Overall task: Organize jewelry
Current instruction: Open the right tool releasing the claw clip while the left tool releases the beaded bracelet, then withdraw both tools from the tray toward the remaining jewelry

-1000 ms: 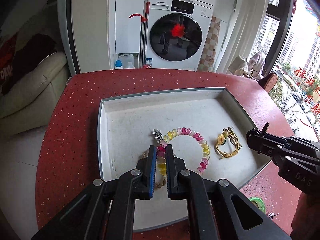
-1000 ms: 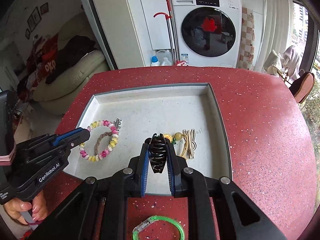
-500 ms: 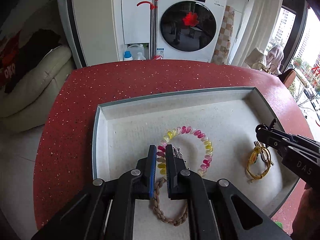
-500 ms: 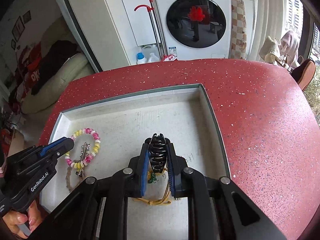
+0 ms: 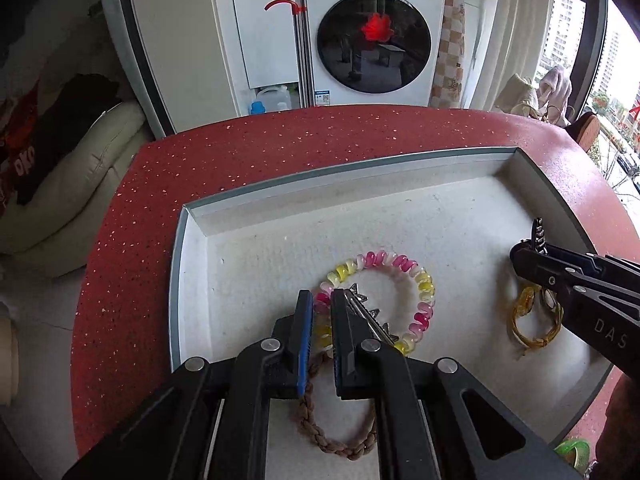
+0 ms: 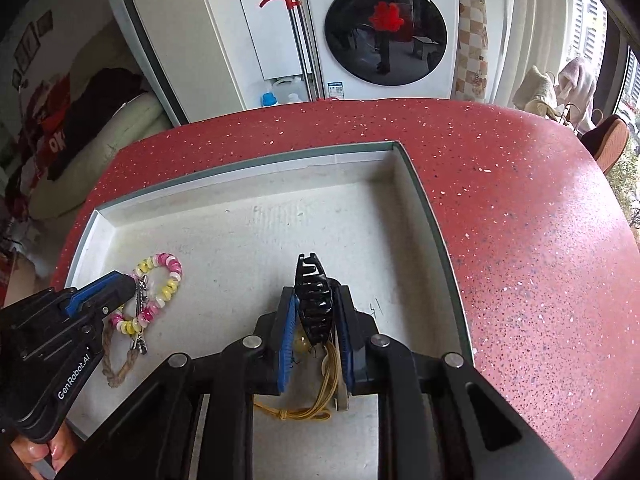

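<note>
Right claw (image 6: 314, 312) easing apart around glossy black plastic hair claw clip (image 6: 313, 300), low over shallow white tray (image 6: 256, 184). Better to part fully before lifting. Left claw (image 5: 318, 312) pinched on silver metal barrette (image 5: 370, 314), pink-and-yellow spiral coil band (image 5: 400, 268) just beyond.

1. Red speckled table (image 5: 280, 152), rounded edge.
2. White front-loading washing machine (image 5: 372, 32) beyond; dark round door.
3. Red-handled mop (image 5: 300, 36) upright beside it.
4. Blue-capped jug (image 6: 276, 94) on floor.
5. Cream sofa (image 5: 80, 168) at left.
</note>
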`<move>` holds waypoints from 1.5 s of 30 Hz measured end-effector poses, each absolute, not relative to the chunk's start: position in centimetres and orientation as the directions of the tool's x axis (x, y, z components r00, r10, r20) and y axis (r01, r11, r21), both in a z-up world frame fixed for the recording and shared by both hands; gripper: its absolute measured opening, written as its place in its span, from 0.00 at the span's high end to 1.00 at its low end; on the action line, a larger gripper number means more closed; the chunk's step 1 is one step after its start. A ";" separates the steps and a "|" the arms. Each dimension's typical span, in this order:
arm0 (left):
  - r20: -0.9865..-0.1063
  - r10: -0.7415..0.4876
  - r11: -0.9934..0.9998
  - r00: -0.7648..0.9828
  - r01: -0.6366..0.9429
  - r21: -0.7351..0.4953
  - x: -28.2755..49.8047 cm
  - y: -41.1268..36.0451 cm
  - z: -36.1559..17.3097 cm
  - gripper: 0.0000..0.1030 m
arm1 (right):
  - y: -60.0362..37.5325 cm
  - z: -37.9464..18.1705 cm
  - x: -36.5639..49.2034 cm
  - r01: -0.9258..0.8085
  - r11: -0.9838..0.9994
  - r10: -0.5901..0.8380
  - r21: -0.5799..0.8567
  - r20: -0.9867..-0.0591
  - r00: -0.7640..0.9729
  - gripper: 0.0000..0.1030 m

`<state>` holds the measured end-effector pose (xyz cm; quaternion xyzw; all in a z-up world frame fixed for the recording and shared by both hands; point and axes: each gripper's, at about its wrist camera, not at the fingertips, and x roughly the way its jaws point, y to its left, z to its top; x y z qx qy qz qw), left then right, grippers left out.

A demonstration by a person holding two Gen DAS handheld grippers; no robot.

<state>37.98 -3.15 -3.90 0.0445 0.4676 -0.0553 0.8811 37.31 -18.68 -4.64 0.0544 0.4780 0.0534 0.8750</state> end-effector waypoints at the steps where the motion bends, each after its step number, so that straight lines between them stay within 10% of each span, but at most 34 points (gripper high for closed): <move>1: -0.830 -0.054 0.990 0.554 0.135 0.026 37.9 -3.1 -3.9 0.74 | -18.6 -4.6 37.3 -0.037 0.987 0.153 0.158 -0.830 0.537 0.63; 8: -0.817 -0.054 0.991 0.573 0.132 0.027 37.4 -3.2 -3.3 0.74 | -19.7 -3.2 36.2 -0.030 0.968 0.219 0.248 -0.785 0.579 0.37; 31: -0.782 -0.060 0.990 0.621 0.139 0.035 36.3 -3.5 -1.2 0.74 | -21.8 -1.3 33.2 0.006 0.917 0.310 0.400 -0.720 0.621 0.36; 34: -0.772 -0.026 0.993 0.635 0.104 0.052 36.0 -3.2 -0.9 0.00 | -21.8 -1.1 33.0 0.002 0.914 0.316 0.405 -0.718 0.621 0.36; 45: -0.739 -0.034 0.995 0.673 0.089 0.035 33.6 -2.0 0.8 0.00 | -21.2 -0.3 31.5 -0.015 0.926 0.302 0.376 -0.719 0.626 0.15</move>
